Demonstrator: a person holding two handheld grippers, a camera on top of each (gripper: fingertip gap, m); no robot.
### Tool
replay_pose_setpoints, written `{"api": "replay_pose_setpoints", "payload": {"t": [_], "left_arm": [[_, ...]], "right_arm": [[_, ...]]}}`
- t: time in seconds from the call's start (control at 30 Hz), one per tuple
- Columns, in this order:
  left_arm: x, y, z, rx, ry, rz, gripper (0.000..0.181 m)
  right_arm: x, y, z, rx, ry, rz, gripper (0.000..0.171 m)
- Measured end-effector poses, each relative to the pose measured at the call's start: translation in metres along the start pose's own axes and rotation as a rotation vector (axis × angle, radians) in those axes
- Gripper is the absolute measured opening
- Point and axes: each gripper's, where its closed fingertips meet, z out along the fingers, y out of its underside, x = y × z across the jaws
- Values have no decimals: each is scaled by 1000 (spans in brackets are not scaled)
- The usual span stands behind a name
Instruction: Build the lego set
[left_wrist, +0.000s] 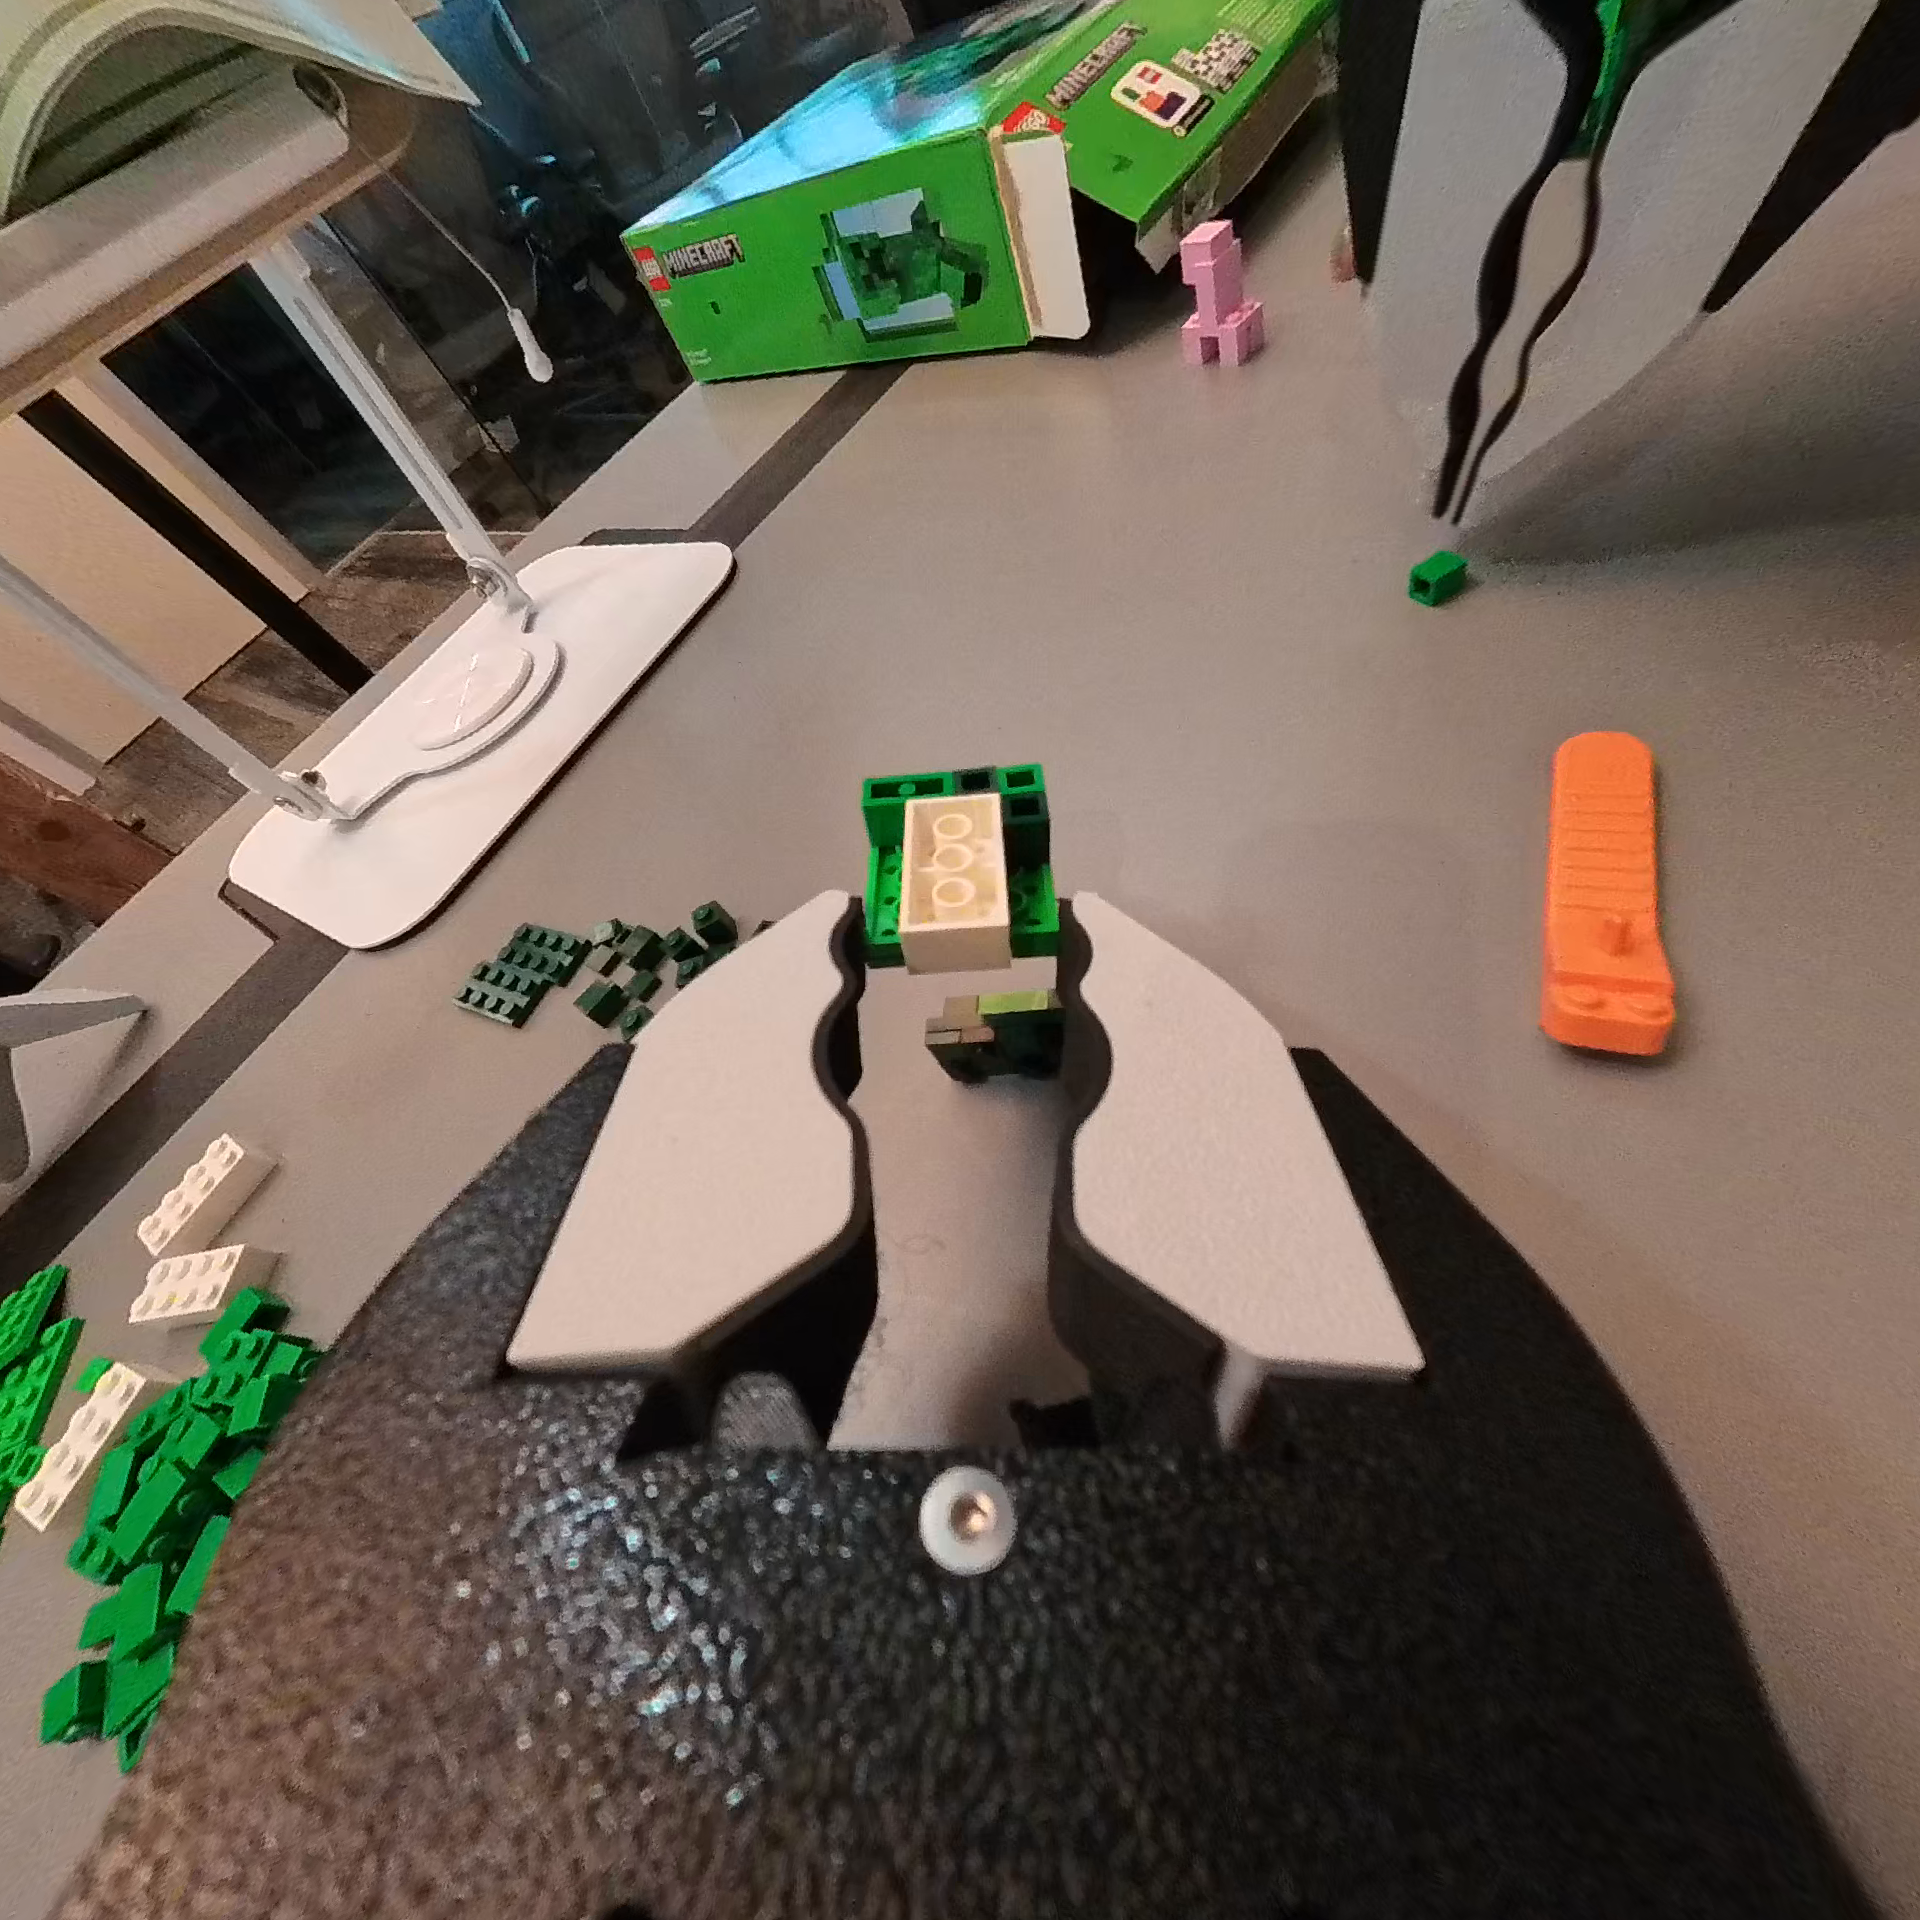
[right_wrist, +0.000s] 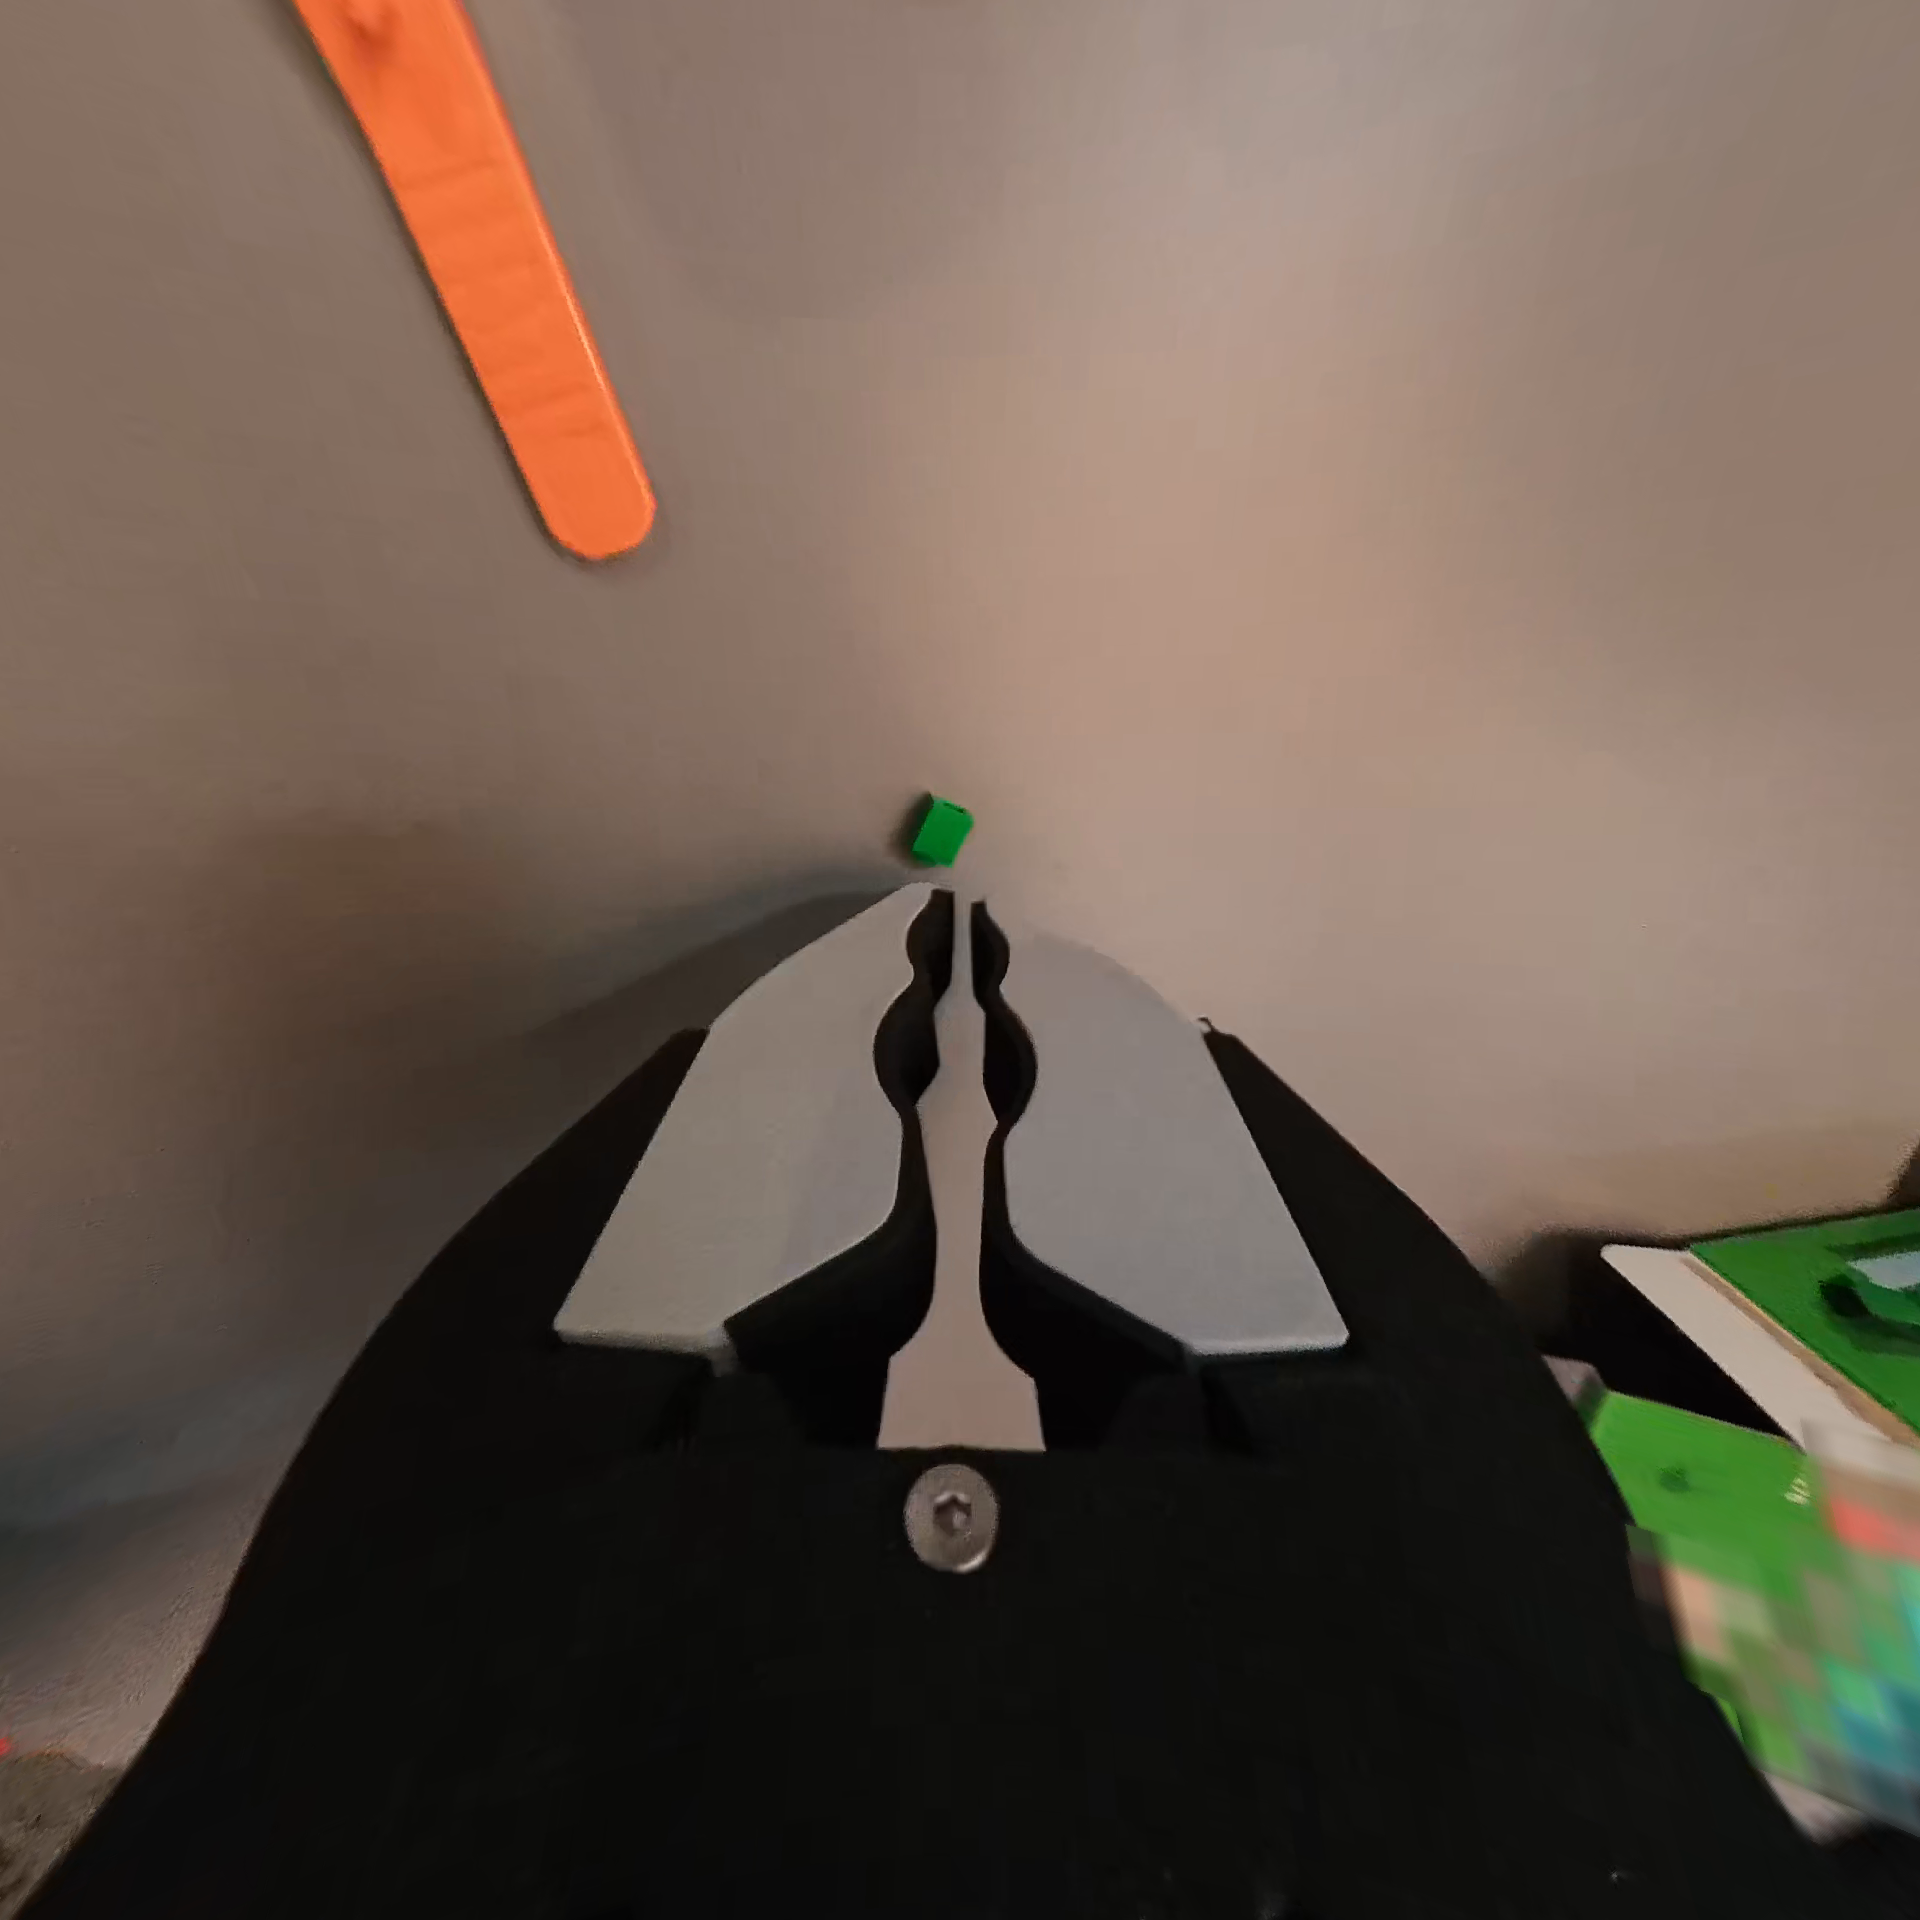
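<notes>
- My left gripper (left_wrist: 961, 935) clamps a small green-and-white brick build (left_wrist: 958, 868) at its fingertips, lifted off the grey table (left_wrist: 1195, 644).
- A little dark green assembly (left_wrist: 995, 1031) lies on the table under that build, between my fingers.
- My right gripper (right_wrist: 960, 902) is nearly closed and holds nothing; a single small green brick (right_wrist: 941, 829) lies just ahead of its tips.
- An orange brick-separator tool (left_wrist: 1605, 894) lies to the right of my left gripper.
- Loose green and white bricks (left_wrist: 156, 1455) are piled to its left, the green box (left_wrist: 852, 249) far ahead.
</notes>
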Motion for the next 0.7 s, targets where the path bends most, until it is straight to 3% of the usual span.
{"api": "replay_pose_setpoints", "payload": {"t": [0.33,0.7], "left_arm": [[1,1,1,-9,4,9,35],[2,1,1,-10,7,9,35]], "right_arm": [[7,-12,-6,139,-120,276,20],[2,-8,11,33,-112,215,17]]}}
